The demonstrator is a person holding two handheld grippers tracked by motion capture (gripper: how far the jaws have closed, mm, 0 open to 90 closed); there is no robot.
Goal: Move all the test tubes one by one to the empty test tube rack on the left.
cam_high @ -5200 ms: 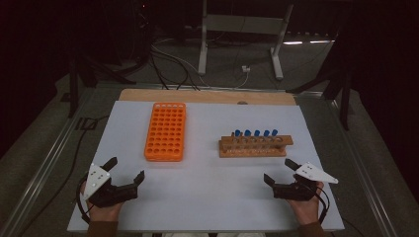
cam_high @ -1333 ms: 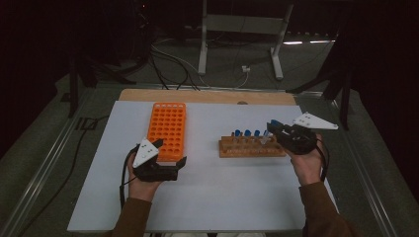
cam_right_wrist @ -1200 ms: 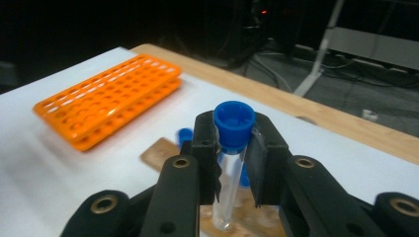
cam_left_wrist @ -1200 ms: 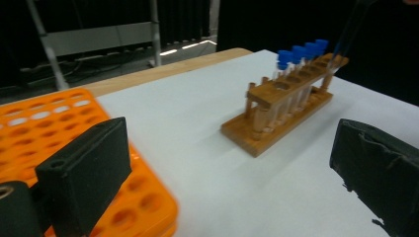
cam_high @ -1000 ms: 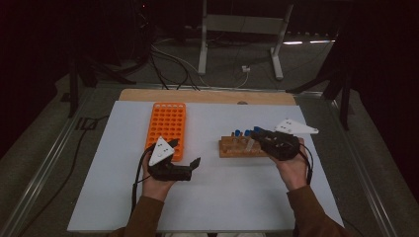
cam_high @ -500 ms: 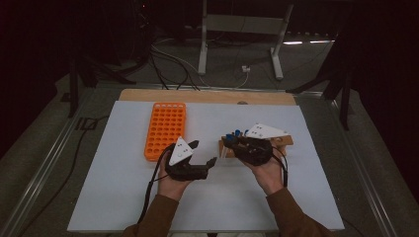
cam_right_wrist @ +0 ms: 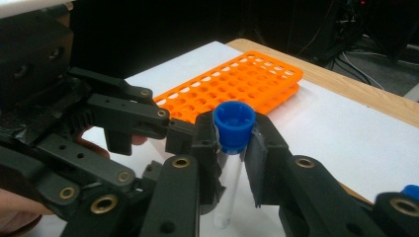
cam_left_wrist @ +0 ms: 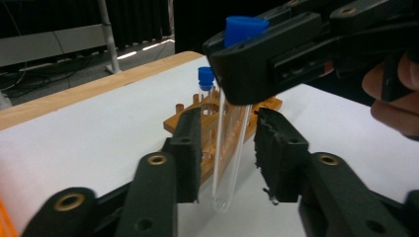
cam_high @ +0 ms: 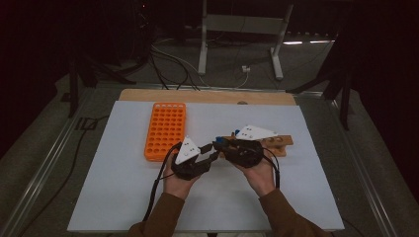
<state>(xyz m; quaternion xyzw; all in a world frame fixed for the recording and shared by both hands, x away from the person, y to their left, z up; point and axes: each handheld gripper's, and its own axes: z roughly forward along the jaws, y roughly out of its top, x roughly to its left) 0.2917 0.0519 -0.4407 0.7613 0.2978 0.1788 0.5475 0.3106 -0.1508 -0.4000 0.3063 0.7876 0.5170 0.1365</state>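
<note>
The right tongs [cam_right_wrist: 232,148] are clenched just under the blue cap of a clear tube [cam_left_wrist: 231,148], which hangs upright above the white worktop [cam_high: 123,197], just near of the wooden rack [cam_high: 279,144]. The left tongs [cam_left_wrist: 227,148] have just been closing from the near-left and bracket the glass mid-length, pads not yet touching (a handover, I judge). The orange rack [cam_high: 165,129] waits left; the room is dark.

White-topped table [cam_high: 123,197], orange tube rack [cam_high: 165,131] at its middle-left, wooden tube rack [cam_high: 279,144] to the right
</note>
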